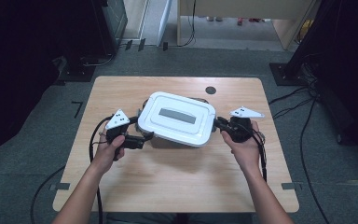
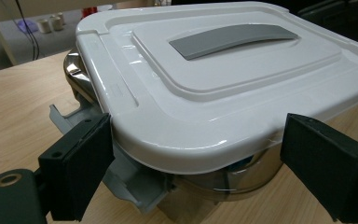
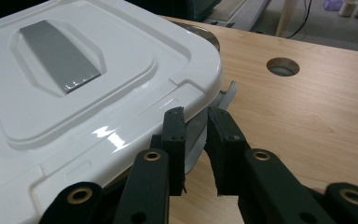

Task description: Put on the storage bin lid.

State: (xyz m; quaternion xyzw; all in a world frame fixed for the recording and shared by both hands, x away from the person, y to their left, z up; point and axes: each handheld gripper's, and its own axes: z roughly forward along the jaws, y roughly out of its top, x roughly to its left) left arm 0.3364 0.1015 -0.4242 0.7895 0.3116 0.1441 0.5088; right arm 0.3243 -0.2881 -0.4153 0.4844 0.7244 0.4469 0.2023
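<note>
Two grippers flank the white lidded container [image 1: 177,119], which sits near the middle of the table [image 1: 177,186], a little toward its far edge, with a grey handle strip [image 1: 178,115] set into its lid. Your right gripper [image 1: 220,124] is pressed nearly together at the container's right side; in the right gripper view its jaws pinch the grey latch flap [image 3: 200,140] that hangs just under the lid rim, though whether the pads truly bite on it is hard to tell. Your left gripper [image 1: 140,140] stands spread wide at the near left corner of the container, jaws either side of the rounded lid corner and touching nothing. In the left gripper view another grey latch [image 2: 137,186] juts out below the lid, swung away from the steel bowl [image 2: 242,175] beneath.

You seem to be in the unlatching step, with the right-side flap in hand. Next, by my reading, you should swing that flap outward and down with a small wrist turn, keeping the pull gentle so the container does not slide toward the table's right edge. Brace the near left corner with your spread gripper if it shifts.
</note>
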